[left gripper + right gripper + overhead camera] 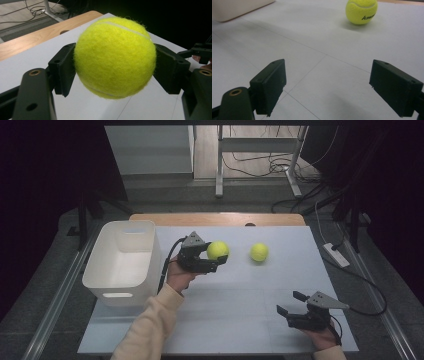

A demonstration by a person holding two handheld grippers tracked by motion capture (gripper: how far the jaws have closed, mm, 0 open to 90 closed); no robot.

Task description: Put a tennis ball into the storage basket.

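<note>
In the right gripper view, the right gripper (pixel 329 87) holds its two black jaws wide apart at the bottom of the frame, nothing between them. A tennis ball (pixel 361 11) rests on the white table (pixel 312 45) at upper right; its dark lettering is too blurred to read. What may be a white bin (pixel 237 7) edges the upper left.

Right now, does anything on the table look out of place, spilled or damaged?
Nothing stands out. The left gripper holds one fuzzy yellow tennis ball squarely between its jaws, the second yellow tennis ball rests on the table, and the white plastic bin stands upright.
</note>
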